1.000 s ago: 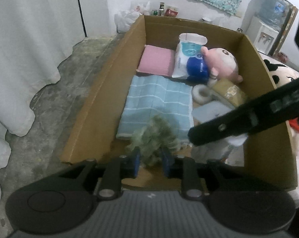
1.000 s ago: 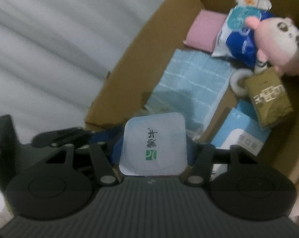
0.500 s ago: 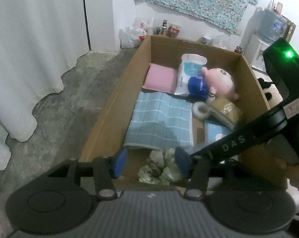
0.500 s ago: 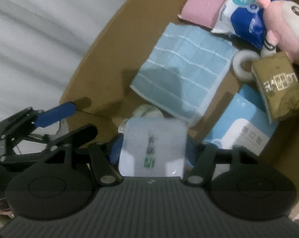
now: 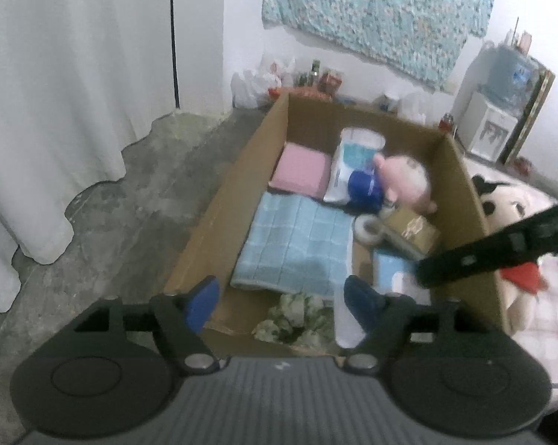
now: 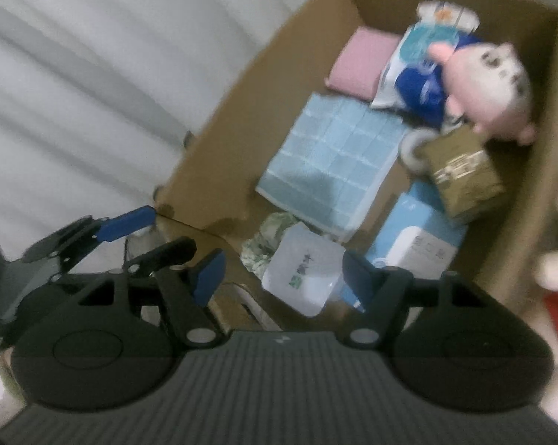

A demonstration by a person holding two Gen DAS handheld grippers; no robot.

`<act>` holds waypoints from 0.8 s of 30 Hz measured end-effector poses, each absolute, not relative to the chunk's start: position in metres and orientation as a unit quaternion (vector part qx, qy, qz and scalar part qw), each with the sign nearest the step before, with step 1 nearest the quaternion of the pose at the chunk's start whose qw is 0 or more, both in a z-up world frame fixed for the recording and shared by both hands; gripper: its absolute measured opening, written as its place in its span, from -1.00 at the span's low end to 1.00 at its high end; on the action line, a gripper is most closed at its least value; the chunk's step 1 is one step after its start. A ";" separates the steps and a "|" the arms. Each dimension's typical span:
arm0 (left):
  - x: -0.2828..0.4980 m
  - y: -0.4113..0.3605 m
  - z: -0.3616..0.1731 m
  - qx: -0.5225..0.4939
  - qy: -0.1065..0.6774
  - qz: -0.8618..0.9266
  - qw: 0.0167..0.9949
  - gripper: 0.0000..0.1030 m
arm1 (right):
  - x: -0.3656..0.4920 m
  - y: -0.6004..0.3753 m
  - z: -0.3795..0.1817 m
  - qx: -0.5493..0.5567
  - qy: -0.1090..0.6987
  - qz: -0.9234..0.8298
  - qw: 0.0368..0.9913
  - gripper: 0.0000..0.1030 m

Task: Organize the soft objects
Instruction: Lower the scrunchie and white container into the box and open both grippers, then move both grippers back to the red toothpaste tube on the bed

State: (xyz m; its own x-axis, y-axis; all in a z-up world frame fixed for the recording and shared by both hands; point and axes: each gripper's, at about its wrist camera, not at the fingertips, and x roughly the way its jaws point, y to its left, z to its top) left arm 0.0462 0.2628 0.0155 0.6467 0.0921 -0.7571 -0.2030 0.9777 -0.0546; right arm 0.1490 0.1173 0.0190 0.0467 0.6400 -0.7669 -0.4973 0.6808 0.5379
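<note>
An open cardboard box (image 5: 219, 200) stands on the floor. A crumpled green cloth (image 5: 294, 319) lies loose in its near corner, below my left gripper (image 5: 281, 302), whose jaws are opening with nothing between them. Beside the green cloth (image 6: 268, 237) a white pouch (image 6: 305, 274) lies tilted on the box floor. My right gripper (image 6: 282, 278) straddles it with its jaws opening, and the pads do not press on it. Farther in lie a blue checked towel (image 5: 297, 244), a pink pad (image 5: 301, 170) and a pink plush (image 5: 405, 181).
The box also holds a blue-white tissue pack (image 6: 416, 59), a tape roll (image 5: 368, 228), a brown pack (image 6: 460, 170) and a light blue carton (image 6: 416, 233). A white curtain (image 5: 56, 111) hangs on the left over concrete floor. A large plush (image 5: 508, 215) lies to the right of the box.
My left gripper let go of the green cloth, which now lies in the box corner, and pulled up and back. My right gripper spread and the white pouch dropped beside the cloth.
</note>
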 end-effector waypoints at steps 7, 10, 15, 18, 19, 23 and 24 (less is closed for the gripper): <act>0.032 0.237 0.036 -0.072 0.388 0.065 0.917 0.63 | 0.120 0.023 0.067 0.129 0.495 0.384 0.769 0.48; 0.029 0.217 0.040 -0.068 0.386 0.049 0.919 0.67 | 0.098 -0.029 0.076 0.154 0.463 0.363 0.794 0.51; 0.023 0.181 0.043 -0.067 0.384 0.014 0.921 0.72 | 0.061 -0.111 0.073 0.191 0.437 0.302 0.826 0.53; 0.021 0.154 0.042 -0.054 0.385 -0.017 0.921 0.74 | 0.039 -0.158 0.062 0.221 0.426 0.264 0.837 0.54; 0.020 0.145 0.041 -0.049 0.386 -0.026 0.921 0.74 | 0.030 -0.171 0.058 0.229 0.422 0.253 0.840 0.55; 0.024 0.106 0.034 -0.031 0.394 -0.069 0.916 0.75 | 0.005 -0.213 0.040 0.261 0.409 0.212 0.849 0.55; 0.026 0.098 0.031 -0.028 0.396 -0.078 0.915 0.75 | 0.000 -0.222 0.034 0.269 0.406 0.203 0.849 0.55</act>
State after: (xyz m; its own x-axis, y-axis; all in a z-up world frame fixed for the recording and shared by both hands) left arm 0.0259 0.0975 0.0309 0.6743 -0.1644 -0.7199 0.1202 0.9863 -0.1126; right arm 0.0004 -0.2217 0.0342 0.5878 0.5633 -0.5807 -0.1258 0.7727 0.6222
